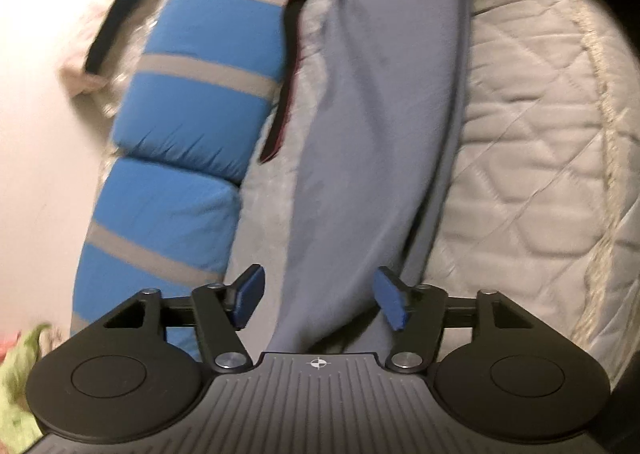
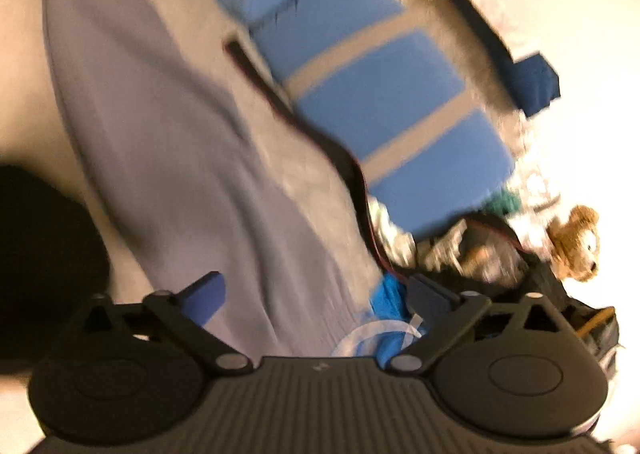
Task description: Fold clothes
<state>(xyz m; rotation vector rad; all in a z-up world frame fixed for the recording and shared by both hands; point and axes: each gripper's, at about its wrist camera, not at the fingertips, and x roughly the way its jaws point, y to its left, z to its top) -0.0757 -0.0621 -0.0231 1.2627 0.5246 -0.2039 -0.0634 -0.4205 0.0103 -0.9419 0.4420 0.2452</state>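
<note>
A long grey-blue garment (image 1: 372, 114) lies stretched over a quilted beige bedspread (image 1: 540, 134). Its near end runs down between the fingers of my left gripper (image 1: 320, 298), which stands open around it with both blue pads apart from the cloth's bulk. In the right wrist view the same garment (image 2: 180, 134) spreads from the top left down to my right gripper (image 2: 316, 300). That gripper is wide open, with the cloth lying between its fingers. This view is blurred.
Blue cushions with grey stripes (image 1: 200, 94) (image 2: 380, 94) lie along the garment's side, with a dark red-edged strap (image 1: 286, 94) (image 2: 320, 134) between them. A teddy bear (image 2: 576, 246) and bright blue fabric (image 2: 390, 306) sit near the right gripper. Green cloth (image 1: 20, 366) lies at the lower left.
</note>
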